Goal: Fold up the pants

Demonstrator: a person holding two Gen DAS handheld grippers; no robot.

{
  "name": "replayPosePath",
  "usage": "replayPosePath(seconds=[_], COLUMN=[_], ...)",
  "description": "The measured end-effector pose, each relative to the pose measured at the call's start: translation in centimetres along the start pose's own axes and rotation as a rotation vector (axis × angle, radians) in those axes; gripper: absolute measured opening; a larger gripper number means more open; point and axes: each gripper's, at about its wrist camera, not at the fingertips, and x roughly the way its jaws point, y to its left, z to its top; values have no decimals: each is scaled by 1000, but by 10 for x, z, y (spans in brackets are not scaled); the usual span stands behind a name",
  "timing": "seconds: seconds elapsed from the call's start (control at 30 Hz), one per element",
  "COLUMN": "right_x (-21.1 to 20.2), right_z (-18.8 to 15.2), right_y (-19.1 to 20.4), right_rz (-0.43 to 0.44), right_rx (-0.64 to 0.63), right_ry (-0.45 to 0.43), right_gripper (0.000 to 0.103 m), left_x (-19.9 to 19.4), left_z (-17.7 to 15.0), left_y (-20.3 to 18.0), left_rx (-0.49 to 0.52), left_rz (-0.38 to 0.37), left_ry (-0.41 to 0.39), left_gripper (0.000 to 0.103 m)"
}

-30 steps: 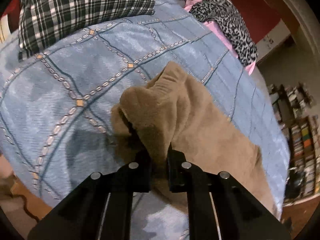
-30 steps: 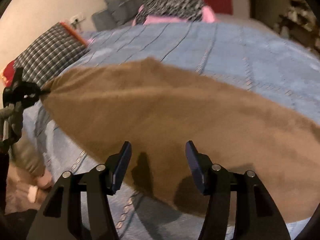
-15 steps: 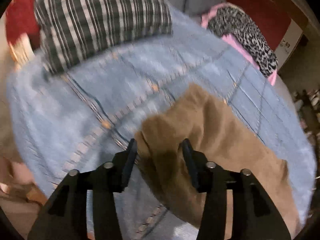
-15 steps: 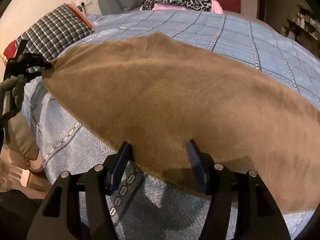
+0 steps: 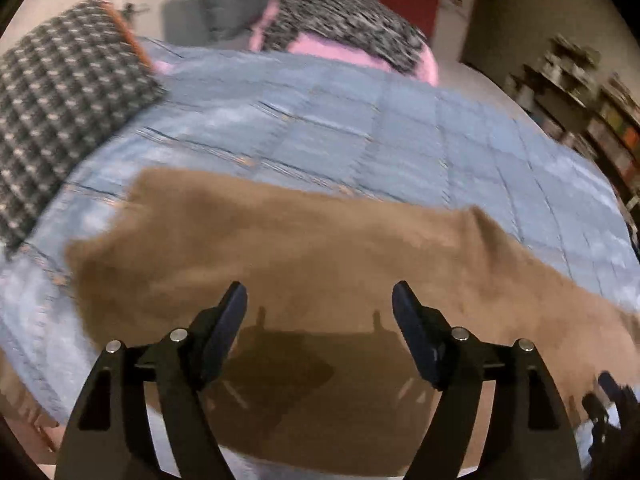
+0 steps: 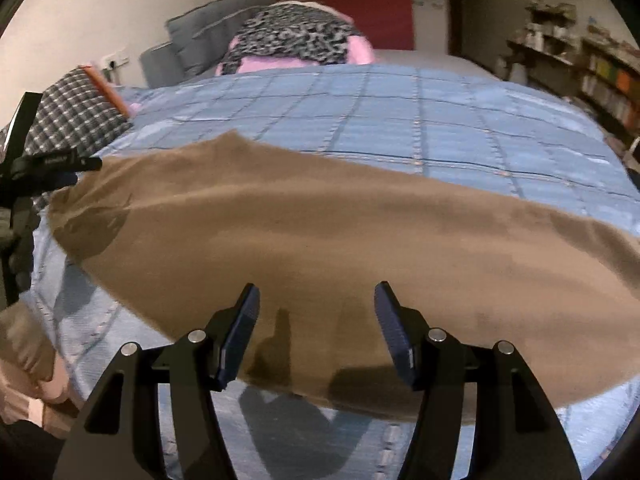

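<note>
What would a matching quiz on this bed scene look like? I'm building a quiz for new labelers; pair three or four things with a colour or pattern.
Things:
1. pants
2. bedspread
3. pillow
4. left gripper

Descriptions:
A. dark checked fabric
B. plain brown
C. black, fingers apart
D. blue with a grid of lines

Pairs: 1-B, 2-D, 3-A, 4-C

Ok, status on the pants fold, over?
Left gripper just opened, empty. Right gripper open, empty. Brown pants flat on blue bedspread. Nothing in the way.
</note>
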Motion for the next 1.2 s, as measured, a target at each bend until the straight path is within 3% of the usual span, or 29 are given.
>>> replayPosePath(seconds=[0.17, 0.27, 0.37, 0.43, 0.57, 0.67, 0.87, 1.0, 1.1, 1.2], right_x=[9, 13, 8, 0, -26, -50, -71, -57, -46, -33], right_z=[-12, -19, -16, -8, 6, 15, 20, 26, 25, 29], right_y=[-24, -30, -39, -55, -106, -160, -239, -286, -314, -321], right_rz=[-47, -24, 14, 7, -84, -218, -382, -401, -333, -309], right_rx=[36, 29, 42, 84, 173, 251, 332, 350, 394, 384], right_ry=[37, 38, 26, -9, -83, -147, -176, -134, -90, -55], right_gripper=[60, 60, 60, 60, 60, 60, 61, 61, 60, 23], left_x=[28, 47, 50, 48, 42, 41, 41, 45, 55, 71], left_z=[-24, -38, -42, -39, -30, -24, -23, -21, -17, -11], left_y=[-35, -49, -59, -61, -77, -95, -154, -195, -216, -227], left_rx=[53, 102, 149, 145, 144, 169, 268, 337, 366, 368], left_rz=[-22, 29, 78, 70, 35, -7, -85, -113, -118, -109], left_ry=[80, 123, 116, 121, 120, 125, 130, 124, 133, 158], left_gripper=[77, 77, 78, 78, 78, 78, 79, 79, 79, 79])
